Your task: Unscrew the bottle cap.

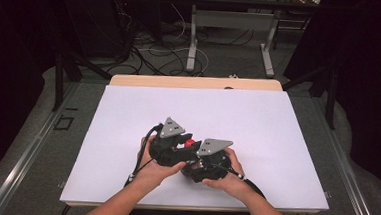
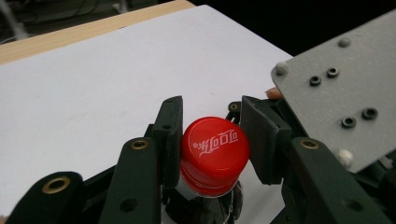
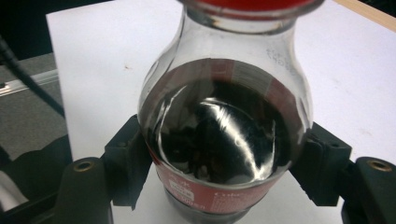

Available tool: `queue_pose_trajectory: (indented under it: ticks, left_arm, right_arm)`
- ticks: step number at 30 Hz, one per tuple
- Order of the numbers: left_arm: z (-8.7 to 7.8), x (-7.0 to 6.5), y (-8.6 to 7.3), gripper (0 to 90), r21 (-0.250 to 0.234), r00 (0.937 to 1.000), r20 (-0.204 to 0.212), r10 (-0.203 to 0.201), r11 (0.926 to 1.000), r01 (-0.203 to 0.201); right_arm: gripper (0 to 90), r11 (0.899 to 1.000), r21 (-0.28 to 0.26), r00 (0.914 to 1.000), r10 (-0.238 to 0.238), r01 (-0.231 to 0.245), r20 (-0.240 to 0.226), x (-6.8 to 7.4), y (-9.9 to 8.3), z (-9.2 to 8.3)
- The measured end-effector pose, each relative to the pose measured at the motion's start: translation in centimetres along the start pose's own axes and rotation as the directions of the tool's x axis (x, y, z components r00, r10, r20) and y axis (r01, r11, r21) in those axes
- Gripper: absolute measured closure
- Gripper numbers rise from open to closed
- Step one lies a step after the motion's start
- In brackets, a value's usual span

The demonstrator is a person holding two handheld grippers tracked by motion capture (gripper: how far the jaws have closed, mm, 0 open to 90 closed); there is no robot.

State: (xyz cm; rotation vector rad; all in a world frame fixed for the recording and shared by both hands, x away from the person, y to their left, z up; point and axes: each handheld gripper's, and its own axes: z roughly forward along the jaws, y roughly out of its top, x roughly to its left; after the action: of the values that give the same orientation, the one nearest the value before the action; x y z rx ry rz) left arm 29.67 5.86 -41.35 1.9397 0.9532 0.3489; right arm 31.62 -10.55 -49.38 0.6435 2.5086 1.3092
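Just below the centre of the high view, over the white desk, both hands meet around a small bottle of dark drink. The right hand-held gripper clamps the bottle's body, one jaw on each side of its red label. The left hand-held gripper has its jaws closed on the red cap, which sits between the pads at lower centre of the left gripper view
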Motion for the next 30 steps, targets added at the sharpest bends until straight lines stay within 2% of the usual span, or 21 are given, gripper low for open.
queue_pose_trajectory:
  ticks: [1,3,5,6,7,8,12,13,16,17,18,20,23,26,27,29,30]
  left_arm:
    - [0.1,0.0,0.0,61.1,0.001,0.9999,-0.003,-0.012,0.9999,0.012]
    - [0.1,0.1,0.2,60.9,0.015,0.9999,0.015,-0.008,0.9999,0.008]
    - [0.0,0.6,0.3,60.2,0.017,0.9987,0.051,-0.005,0.9998,0.004]
    - [0.0,0.8,0.3,58.0,0.0,0.9962,0.087,0.012,0.9999,-0.012]
    - [-0.1,1.1,0.4,52.1,-0.01,0.994,0.104,0.033,0.9994,-0.032]
    - [-0.3,1.3,0.5,49.6,-0.01,0.9932,0.111,0.037,0.9993,-0.036]
    - [-0.8,2.3,0.6,44.8,-0.015,0.9814,0.179,0.07,0.9976,-0.068]
    - [-1.0,2.6,0.7,44.8,-0.016,0.9752,0.203,0.089,0.9961,-0.087]
    - [-1.2,3.2,0.6,44.1,-0.009,0.9539,0.268,0.134,0.9905,-0.137]
    - [-1.3,3.5,0.7,45.5,-0.006,0.9428,0.292,0.16,0.9861,-0.166]
    - [-1.2,3.7,0.6,45.9,-0.011,0.9297,0.321,0.179,0.9825,-0.186]
    - [-1.0,4.4,0.6,48.1,-0.01,0.8956,0.39,0.213,0.9737,-0.227]
    - [-0.8,5.0,0.4,49.4,-0.035,0.8581,0.454,0.239,0.9673,-0.251]
    - [-0.4,5.4,0.2,53.2,-0.04,0.8435,0.479,0.242,0.9662,-0.255]
    - [-0.3,5.4,0.2,53.8,-0.044,0.8333,0.496,0.245,0.9653,-0.257]
    - [-0.1,5.6,0.1,56.5,-0.054,0.8177,0.517,0.253,0.963,-0.264]
    - [-0.1,5.6,0.1,57.5,-0.055,0.8124,0.526,0.253,0.9631,-0.264]
  right_arm:
    - [29.5,1.0,0.001,1.0,0.001,-0.001,0.002,0.0,0.0,0.0]
    - [29.5,1.0,0.012,1.0,0.004,-0.004,-0.005,-0.1,0.0,-0.1]
    - [29.5,1.0,0.008,0.9999,0.013,-0.013,-0.007,-0.1,-0.1,-0.1]
    - [29.5,1.0,0.004,0.9999,0.006,-0.006,-0.013,-0.2,-0.1,-0.1]
    - [29.5,1.0,0.003,0.9998,0.006,-0.006,-0.021,-0.2,-0.1,-0.1]
    - [29.5,1.0,0.003,0.9997,0.007,-0.007,-0.023,-0.1,0.0,-0.2]
    - [29.4,1.0,-0.014,0.9992,-0.008,0.007,-0.04,-0.2,0.1,-0.3]
    - [29.4,1.0,-0.015,0.9989,-0.007,0.006,-0.046,-0.2,0.1,-0.3]
    - [29.4,1.0,-0.019,0.9976,-0.009,0.008,-0.069,-0.2,0.1,-0.3]
    - [29.4,1.0,-0.015,0.9963,-0.019,0.018,-0.084,-0.2,0.1,-0.3]
    - [29.4,1.0,-0.019,0.996,-0.012,0.011,-0.089,-0.1,0.1,-0.3]
    - [29.4,1.0,-0.013,0.9949,-0.024,0.023,-0.097,0.0,0.1,-0.3]
    - [29.4,0.999,-0.016,0.9928,-0.03,0.028,-0.116,0.4,0.1,-0.2]
    - [29.4,0.999,-0.016,0.9905,-0.045,0.043,-0.13,0.4,0.1,-0.2]
    - [29.4,0.999,-0.004,0.9886,-0.041,0.041,-0.145,0.5,0.2,-0.2]
    - [29.4,0.999,-0.003,0.9878,-0.053,0.054,-0.146,0.4,0.1,-0.2]
    - [29.4,0.998,-0.015,0.9884,-0.061,0.06,-0.139,0.5,0.1,-0.1]
